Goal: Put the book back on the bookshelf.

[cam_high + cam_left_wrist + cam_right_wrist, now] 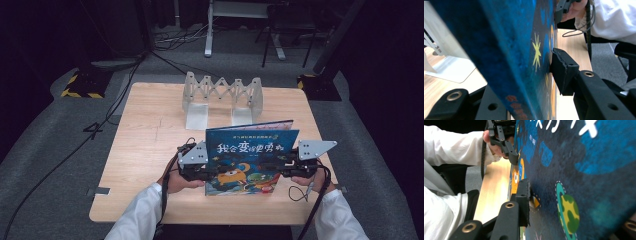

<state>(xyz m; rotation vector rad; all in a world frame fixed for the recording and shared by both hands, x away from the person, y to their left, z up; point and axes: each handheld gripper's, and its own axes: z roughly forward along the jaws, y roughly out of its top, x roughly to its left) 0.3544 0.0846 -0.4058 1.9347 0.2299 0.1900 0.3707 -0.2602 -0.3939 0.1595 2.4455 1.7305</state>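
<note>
High view: upright picture book (248,160) clamped between left tool (200,167) and right tool (287,167).

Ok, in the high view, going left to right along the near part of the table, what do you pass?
Left hand → left gripper → blue picture book, held upright between the two grippers → right gripper → right hand.
</note>
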